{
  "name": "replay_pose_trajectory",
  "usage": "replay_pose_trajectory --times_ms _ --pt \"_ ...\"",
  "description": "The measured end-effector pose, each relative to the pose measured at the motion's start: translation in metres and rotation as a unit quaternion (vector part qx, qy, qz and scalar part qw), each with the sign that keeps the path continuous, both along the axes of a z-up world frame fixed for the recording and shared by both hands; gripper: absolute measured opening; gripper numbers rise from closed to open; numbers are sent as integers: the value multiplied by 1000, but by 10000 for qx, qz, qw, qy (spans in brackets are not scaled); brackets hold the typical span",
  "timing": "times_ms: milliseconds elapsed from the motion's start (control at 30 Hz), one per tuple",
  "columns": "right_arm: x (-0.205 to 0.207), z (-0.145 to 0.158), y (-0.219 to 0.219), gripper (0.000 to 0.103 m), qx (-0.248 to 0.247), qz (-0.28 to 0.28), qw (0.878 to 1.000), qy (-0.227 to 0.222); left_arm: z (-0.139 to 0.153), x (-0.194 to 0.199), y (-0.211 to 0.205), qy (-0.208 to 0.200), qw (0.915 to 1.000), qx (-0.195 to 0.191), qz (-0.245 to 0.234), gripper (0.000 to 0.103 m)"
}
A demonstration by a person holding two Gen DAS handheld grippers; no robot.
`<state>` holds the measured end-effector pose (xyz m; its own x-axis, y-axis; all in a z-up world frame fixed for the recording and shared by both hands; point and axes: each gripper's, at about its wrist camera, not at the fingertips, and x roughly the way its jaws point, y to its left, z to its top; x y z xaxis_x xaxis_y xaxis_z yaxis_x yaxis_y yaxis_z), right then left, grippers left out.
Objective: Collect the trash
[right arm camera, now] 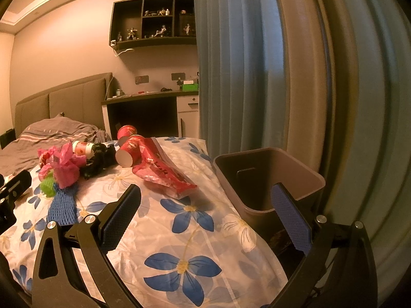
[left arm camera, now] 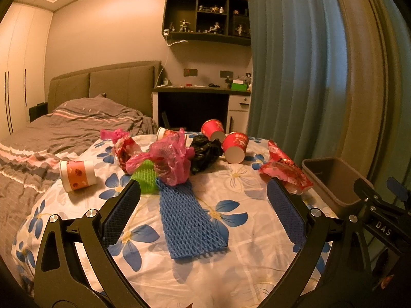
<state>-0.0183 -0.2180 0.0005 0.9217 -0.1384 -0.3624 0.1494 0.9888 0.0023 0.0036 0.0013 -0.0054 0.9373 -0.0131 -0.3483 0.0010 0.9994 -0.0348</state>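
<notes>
Trash lies on a table with a flower-print cloth (left arm camera: 231, 261). My left gripper (left arm camera: 204, 192) is open and empty, jaws either side of a blue foam net (left arm camera: 190, 220). Beyond it lie a green net (left arm camera: 145, 177), a pink plastic bag (left arm camera: 169, 159), a black bag (left arm camera: 205, 151), red paper cups (left arm camera: 235, 146) and a white-orange cup (left arm camera: 77, 174). A red snack wrapper (left arm camera: 285, 169) lies by the left gripper's right finger; it also shows in the right wrist view (right arm camera: 164, 172). My right gripper (right arm camera: 205, 195) is open and empty, near a brown bin (right arm camera: 267, 179).
The brown bin (left arm camera: 334, 182) stands at the table's right edge by a blue curtain (left arm camera: 295, 64). A bed (left arm camera: 64, 128) lies to the left and a desk (left arm camera: 200, 89) stands behind the table.
</notes>
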Motion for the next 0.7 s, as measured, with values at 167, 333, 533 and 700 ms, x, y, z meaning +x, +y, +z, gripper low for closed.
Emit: replay_pose_trajectory --times_ms 167,333,533,700 --pt "-1 -2 1 98 -2 -10 10000 -4 0 0 0 1 10000 -7 -3 97" --pt "-1 -2 0 98 2 -11 10000 -1 1 -2 -4 3 10000 -12 -1 97" --pt "-1 -6 -1 98 30 -1 10000 6 2 -2 -6 -34 10000 -39 3 97" --pt "2 -12 -4 98 81 50 9999 73 -12 -1 -10 -102 9999 -40 -95 97"
